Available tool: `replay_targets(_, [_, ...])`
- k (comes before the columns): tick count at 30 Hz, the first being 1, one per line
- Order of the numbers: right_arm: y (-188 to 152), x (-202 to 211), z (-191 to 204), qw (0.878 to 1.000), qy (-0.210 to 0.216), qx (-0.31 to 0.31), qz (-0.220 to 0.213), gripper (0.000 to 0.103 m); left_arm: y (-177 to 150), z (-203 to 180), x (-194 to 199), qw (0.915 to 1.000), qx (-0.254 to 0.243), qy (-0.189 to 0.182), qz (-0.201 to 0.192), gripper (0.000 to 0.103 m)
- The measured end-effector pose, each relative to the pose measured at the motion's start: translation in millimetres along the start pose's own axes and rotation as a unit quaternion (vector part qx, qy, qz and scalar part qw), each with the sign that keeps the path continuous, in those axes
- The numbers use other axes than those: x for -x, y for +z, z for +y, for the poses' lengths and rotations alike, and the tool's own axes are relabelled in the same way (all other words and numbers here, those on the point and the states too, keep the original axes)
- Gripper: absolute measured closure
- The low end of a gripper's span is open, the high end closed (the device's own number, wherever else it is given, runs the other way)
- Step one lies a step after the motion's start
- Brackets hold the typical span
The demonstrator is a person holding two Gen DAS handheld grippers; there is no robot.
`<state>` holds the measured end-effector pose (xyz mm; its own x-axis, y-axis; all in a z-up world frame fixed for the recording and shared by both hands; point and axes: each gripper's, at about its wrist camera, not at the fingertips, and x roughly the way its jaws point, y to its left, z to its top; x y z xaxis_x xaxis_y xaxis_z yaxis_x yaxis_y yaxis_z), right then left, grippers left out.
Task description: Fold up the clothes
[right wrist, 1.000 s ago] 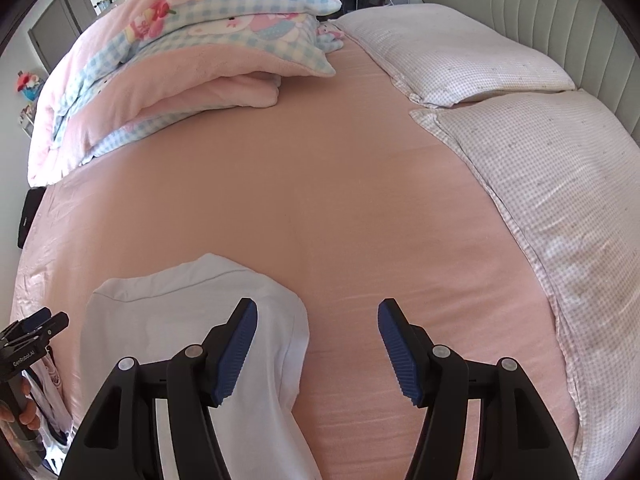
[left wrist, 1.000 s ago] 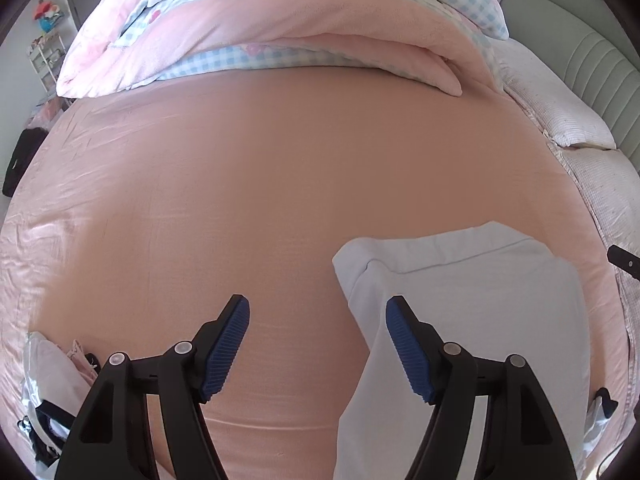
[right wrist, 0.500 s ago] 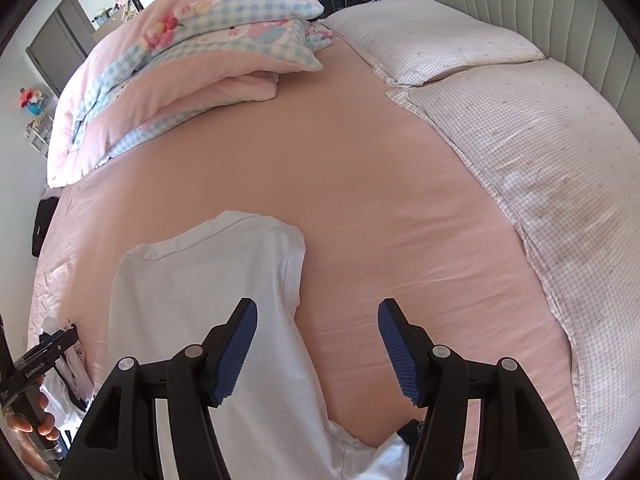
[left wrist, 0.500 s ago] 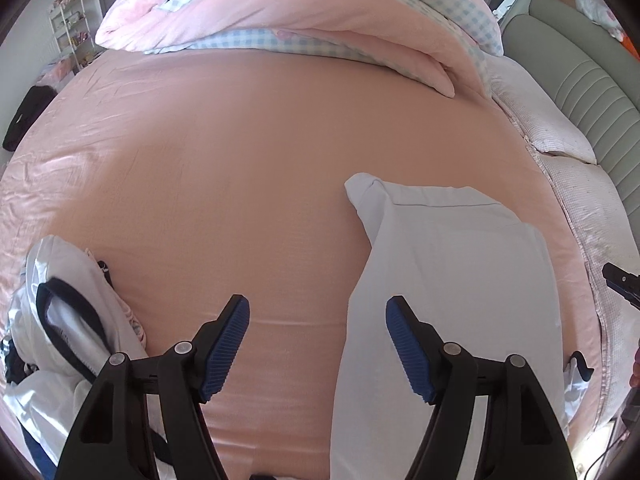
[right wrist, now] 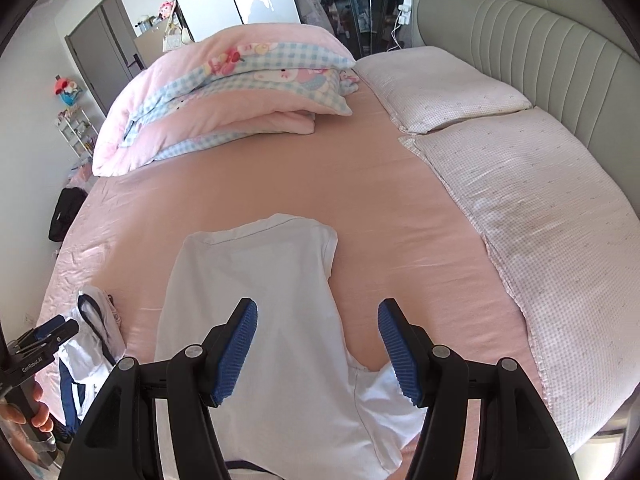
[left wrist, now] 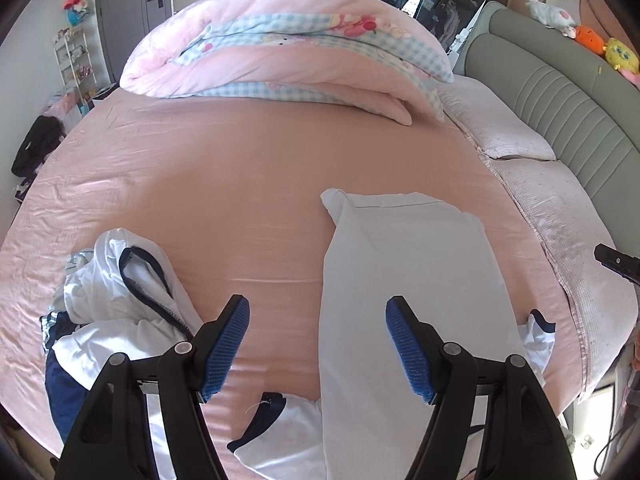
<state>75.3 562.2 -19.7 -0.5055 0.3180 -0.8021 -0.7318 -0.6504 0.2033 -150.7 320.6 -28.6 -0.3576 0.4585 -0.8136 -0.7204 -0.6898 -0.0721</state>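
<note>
Bedroom scene, seen from beside a bed covered in a pink sheet (left wrist: 224,184). One white T-shirt (right wrist: 260,304) lies flat near the bed's near edge, drawn into a long narrow strip with its sleeves tucked in, collar pointing toward the far side; its lower part overlaps another white garment with navy trim (left wrist: 280,436). To the left, a loose heap of white and navy clothes (left wrist: 116,312) sits crumpled on the sheet. Two handheld grippers hover above the shirt: the left gripper (left wrist: 318,344) and the right gripper (right wrist: 318,348) both have their blue jaws spread apart, holding nothing. Judging by this, the shirt looks partly folded lengthwise, with crosswise folds remaining, and the heap looks unfolded. Also visible: one folded pink duvet (right wrist: 224,104) and two checked pillows (right wrist: 440,88) by the headboard.
</note>
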Motion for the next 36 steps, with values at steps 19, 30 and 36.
replay_targets(19, [-75, 96, 9, 0.997, 0.021, 0.042, -0.057, 0.041, -80, -12, 99, 0.9977, -0.019, 0.004, -0.065, 0.034])
replay_targets(30, [-126, 78, 19, 0.995, 0.016, 0.087, -0.039, 0.040, -152, -1, 100, 0.9976, -0.017, 0.020, -0.065, 0.034])
replay_targets(36, [-144, 65, 20, 0.996, 0.030, 0.079, -0.017, 0.040, -183, 7, 85, 0.9987, -0.019, 0.032, -0.033, 0.034])
